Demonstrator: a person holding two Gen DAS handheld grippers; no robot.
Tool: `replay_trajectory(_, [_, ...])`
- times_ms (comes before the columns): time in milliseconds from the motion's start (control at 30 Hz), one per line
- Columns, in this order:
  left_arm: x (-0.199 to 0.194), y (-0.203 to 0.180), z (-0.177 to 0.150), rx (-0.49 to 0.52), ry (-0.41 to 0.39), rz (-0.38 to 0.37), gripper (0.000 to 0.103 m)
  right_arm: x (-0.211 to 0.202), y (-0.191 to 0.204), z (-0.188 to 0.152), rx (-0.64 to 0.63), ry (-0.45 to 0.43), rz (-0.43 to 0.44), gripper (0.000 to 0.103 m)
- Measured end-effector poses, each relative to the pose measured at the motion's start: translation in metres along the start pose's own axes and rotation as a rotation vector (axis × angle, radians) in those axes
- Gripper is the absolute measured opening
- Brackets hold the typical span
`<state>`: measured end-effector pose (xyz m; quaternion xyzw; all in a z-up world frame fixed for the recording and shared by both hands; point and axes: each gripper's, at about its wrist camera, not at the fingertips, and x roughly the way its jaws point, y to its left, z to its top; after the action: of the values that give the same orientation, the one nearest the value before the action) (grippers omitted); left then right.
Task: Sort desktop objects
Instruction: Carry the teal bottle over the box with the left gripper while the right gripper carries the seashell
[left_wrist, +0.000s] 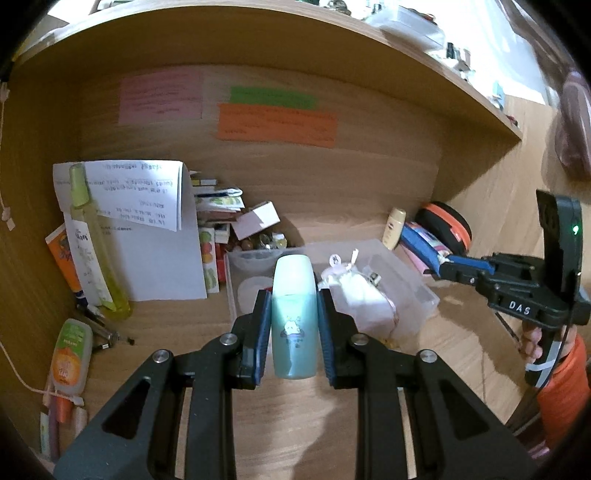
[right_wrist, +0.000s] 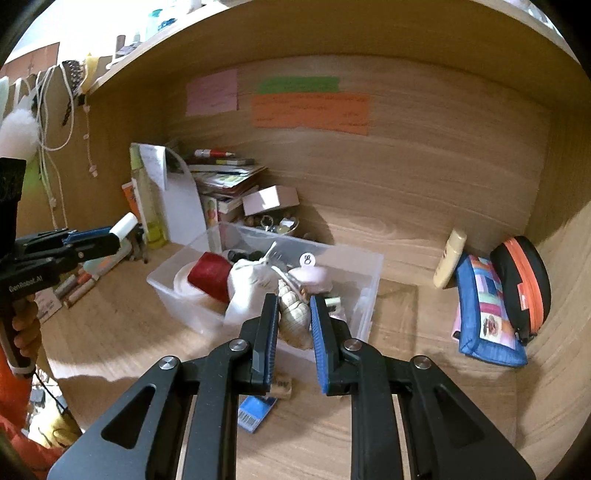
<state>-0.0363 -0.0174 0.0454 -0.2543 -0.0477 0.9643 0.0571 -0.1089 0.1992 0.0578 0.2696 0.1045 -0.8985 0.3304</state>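
A wooden desk set in a wood-walled alcove carries the things. A clear plastic bin is placed near its middle. A tall yellow-green bottle and white papers are stood at the back left, beside stacked books. A cream bottle, a blue patchwork pouch and a black-and-orange case are propped at the right wall. A small blue box is seen lying in front of the bin.

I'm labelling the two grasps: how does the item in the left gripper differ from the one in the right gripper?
The left gripper holds a smooth teal bottle; the right gripper holds a ribbed beige shell. The bottle is a rounded cylinder with a small cartoon print, while the shell is a tapering spiral with no print. The bottle stands upright between the pads, whereas the shell's tip points away from the camera. Both are clamped above the clear bin.
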Motion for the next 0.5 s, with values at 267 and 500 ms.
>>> replay_trajectory(267, [0.035, 0.016, 0.013, -0.026, 0.035, 0.025, 0.024, 0.029, -0.017, 0.003, 0.038, 0.031, 0.015, 0.016])
replay_trajectory(500, [0.080, 0.032, 0.017, -0.067, 0.113, 0.043, 0.024, 0.063, -0.032, -0.001, 0.088, 0.083, 0.046, 0.016])
